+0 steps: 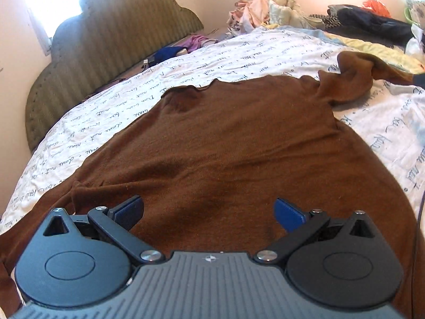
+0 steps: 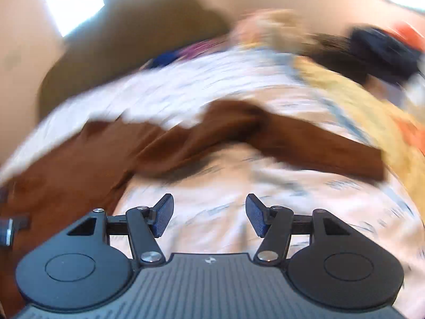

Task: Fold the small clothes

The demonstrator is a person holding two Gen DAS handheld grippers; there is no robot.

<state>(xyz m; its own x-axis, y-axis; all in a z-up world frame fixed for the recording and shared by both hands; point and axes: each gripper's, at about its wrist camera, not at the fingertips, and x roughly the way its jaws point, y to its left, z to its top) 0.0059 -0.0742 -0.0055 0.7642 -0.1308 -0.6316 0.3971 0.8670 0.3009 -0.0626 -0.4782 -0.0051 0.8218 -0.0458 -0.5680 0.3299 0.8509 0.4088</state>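
A brown long-sleeved top [image 1: 233,143] lies spread flat on the bed, one sleeve [image 1: 353,79] bunched at the far right. My left gripper [image 1: 208,212] is open and empty, low over the near part of the top. In the blurred right wrist view, my right gripper [image 2: 209,212] is open and empty over the white sheet [image 2: 265,202], to the right of the top's body [image 2: 66,164]. The bunched sleeve [image 2: 265,133] stretches across ahead of it.
The bed has a white sheet with script print [image 1: 385,122] and a green padded headboard [image 1: 106,40] at the left. Piles of other clothes [image 1: 265,10] and dark garments [image 1: 372,21] lie at the far end. A yellow cloth [image 1: 372,47] lies behind the sleeve.
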